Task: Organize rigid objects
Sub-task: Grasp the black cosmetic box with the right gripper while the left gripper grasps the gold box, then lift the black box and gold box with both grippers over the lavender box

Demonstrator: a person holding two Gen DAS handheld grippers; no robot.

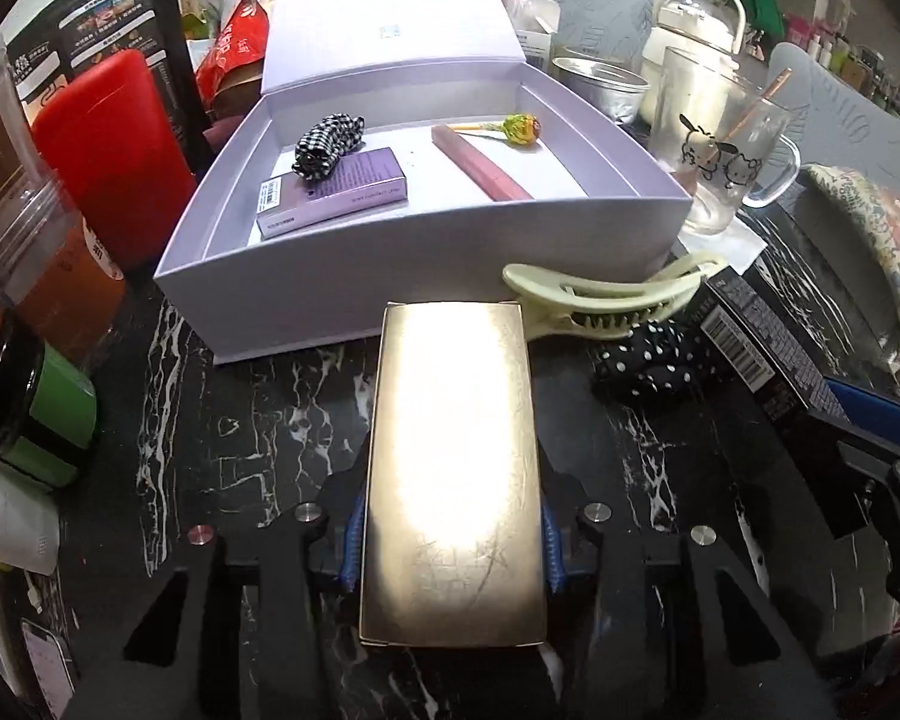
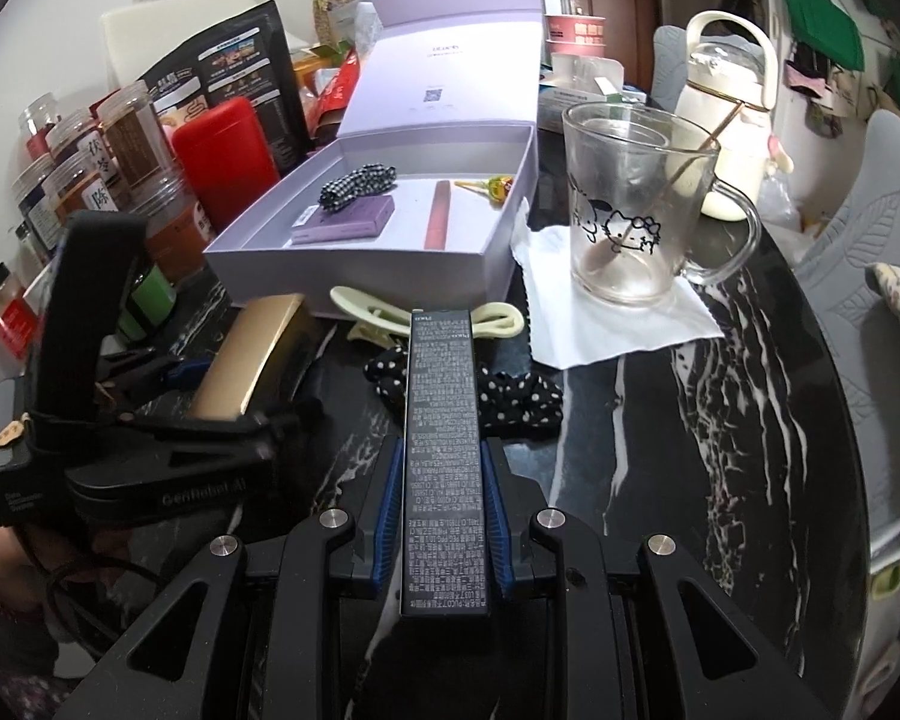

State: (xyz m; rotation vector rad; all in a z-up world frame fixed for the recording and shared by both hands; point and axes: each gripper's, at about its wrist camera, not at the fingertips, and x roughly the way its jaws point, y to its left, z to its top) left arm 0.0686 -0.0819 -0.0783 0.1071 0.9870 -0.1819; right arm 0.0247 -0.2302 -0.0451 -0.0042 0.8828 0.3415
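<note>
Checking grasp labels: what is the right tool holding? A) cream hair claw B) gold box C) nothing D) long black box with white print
D: in the right wrist view the right tool has its blue pads pressed on both sides of the long black box; the gold box sits in the left tool.

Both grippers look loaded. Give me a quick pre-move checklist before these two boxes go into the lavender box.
1. Left gripper pads against gold box: ok.
2. Right gripper shut on black box: ok.
3. Lavender box lid open: ok.
4. Free floor space between purple box and brown stick: ok.
5. Hair clip and dotted scrunchie lie near the route: not ok.
6. Gold box lifted clear of table: cannot tell.
</note>
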